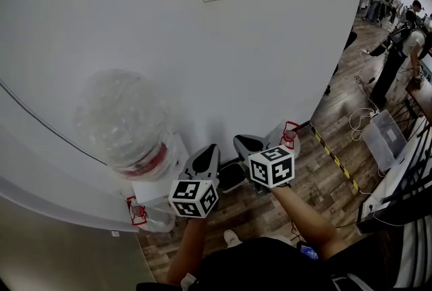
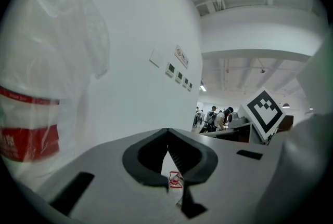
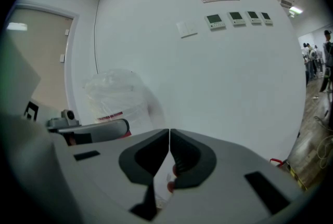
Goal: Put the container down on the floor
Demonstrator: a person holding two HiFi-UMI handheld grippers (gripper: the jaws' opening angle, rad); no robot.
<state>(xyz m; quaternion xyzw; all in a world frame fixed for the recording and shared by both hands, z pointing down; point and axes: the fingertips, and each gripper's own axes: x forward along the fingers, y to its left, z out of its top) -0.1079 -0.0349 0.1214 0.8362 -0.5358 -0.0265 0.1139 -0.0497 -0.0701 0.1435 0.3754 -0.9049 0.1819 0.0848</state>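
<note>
A large clear water jug [image 1: 125, 124] with a red label stands neck down on a white dispenser [image 1: 165, 181] against the wall. It also fills the left of the left gripper view [image 2: 36, 103] and shows in the right gripper view [image 3: 117, 95]. My left gripper [image 1: 210, 150] hangs just right of the dispenser, apart from the jug. Its jaws are shut with nothing between them [image 2: 167, 132]. My right gripper [image 1: 244, 142] is beside it, also shut and holding nothing [image 3: 169, 132].
Two smaller jugs with red handles stand on the wood floor, one [image 1: 138, 212] below the dispenser and one [image 1: 289, 134] by the wall. A black object [image 1: 233, 175] lies between them. Striped tape [image 1: 334, 154], cables, a clear bin [image 1: 383, 138] and people [image 1: 405, 40] are to the right.
</note>
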